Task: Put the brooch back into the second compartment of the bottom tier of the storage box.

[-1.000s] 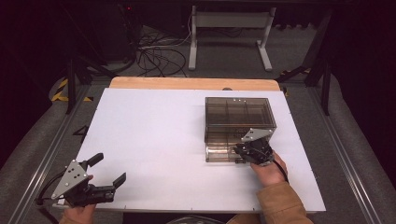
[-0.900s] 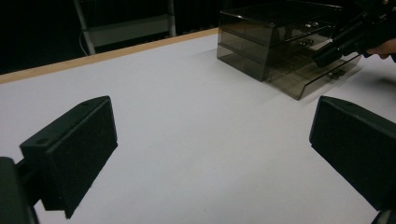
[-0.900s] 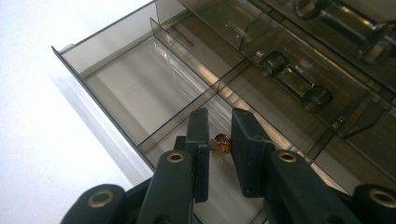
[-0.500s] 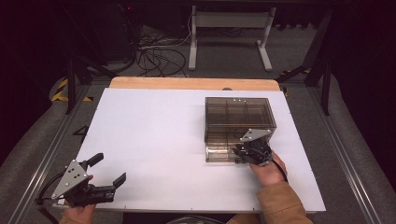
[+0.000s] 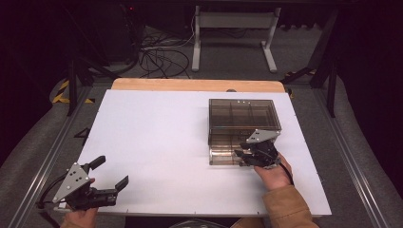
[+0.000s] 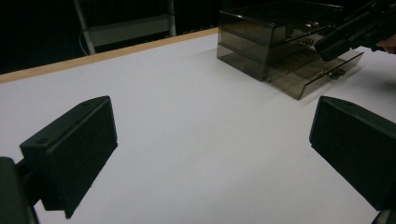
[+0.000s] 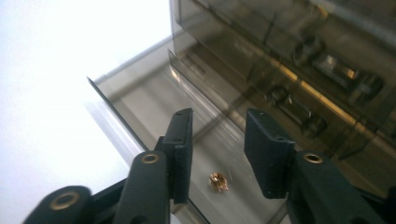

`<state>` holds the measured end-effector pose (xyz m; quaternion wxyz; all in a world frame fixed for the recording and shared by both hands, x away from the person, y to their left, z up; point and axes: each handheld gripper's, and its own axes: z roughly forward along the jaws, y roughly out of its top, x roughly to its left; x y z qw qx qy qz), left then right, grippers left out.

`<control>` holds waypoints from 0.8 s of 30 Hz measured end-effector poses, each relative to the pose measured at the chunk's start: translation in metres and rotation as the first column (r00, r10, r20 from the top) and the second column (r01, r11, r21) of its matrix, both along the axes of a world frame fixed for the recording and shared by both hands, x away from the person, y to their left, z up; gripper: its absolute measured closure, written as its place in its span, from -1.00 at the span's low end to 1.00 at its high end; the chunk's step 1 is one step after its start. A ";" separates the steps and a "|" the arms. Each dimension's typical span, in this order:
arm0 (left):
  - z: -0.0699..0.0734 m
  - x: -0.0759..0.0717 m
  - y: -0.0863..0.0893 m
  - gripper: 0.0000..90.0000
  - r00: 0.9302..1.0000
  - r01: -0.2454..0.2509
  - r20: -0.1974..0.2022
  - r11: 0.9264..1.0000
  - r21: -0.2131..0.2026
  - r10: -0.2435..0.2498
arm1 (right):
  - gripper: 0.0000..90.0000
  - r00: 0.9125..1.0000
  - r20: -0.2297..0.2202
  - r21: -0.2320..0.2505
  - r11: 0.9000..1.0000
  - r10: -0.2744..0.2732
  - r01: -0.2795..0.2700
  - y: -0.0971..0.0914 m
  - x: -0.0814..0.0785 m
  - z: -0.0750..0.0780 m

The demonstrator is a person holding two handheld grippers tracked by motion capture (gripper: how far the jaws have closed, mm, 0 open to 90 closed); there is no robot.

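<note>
The R gripper had just been opening its fingers over the pulled-out bottom drawer of the smoky plastic drawer box. In the earlier high views the R gripper sat at that same spot at the drawer's front, so the hand barely shifted; what changed was the gap. In the right gripper view the two fingers now stood apart w/ nothing pinched between them, and a small gold-coloured item, prob. an earring or stud, too small to tell, lay on the drawer floor just below the gap, near the front wall. It touched neither finger.

Judgement: this read as a drop-off. The item had been let go into the drawer, so the placing step looked done; what remained was likely to back the R gripper out w/o clipping the thin drawer wall, then push the drawer shut.

Places, from the high view: the drawer box sat at abt 2 o'clock on the white table, drawer sticking out toward 6 o'clock, w/ the R gripper at the drawer's 6 o'clock edge. The L gripper rested at abt 7 o'clock near the table's front edge, well apart from the box, in the same place as in the earlier views. Its fingers were spread wide and empty, bare table between them.
</note>
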<state>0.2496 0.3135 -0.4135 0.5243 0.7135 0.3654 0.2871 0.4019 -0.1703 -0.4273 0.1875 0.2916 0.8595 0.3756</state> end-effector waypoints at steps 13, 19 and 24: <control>0.000 0.002 -0.001 -0.96 1.000 0.004 -0.004 1.000 0.001 -0.004 | -0.10 0.996 0.082 0.059 0.997 0.037 -0.042 -0.001 -0.016 0.017; -0.001 0.002 -0.001 -0.96 1.000 0.006 -0.005 1.000 0.000 -0.006 | -0.38 0.990 0.128 0.103 0.992 0.062 -0.075 -0.001 -0.022 0.023; -0.001 0.002 -0.001 -0.96 1.000 0.006 -0.006 1.000 0.000 -0.006 | -0.62 0.984 0.158 0.146 0.984 0.077 -0.101 -0.004 -0.028 0.028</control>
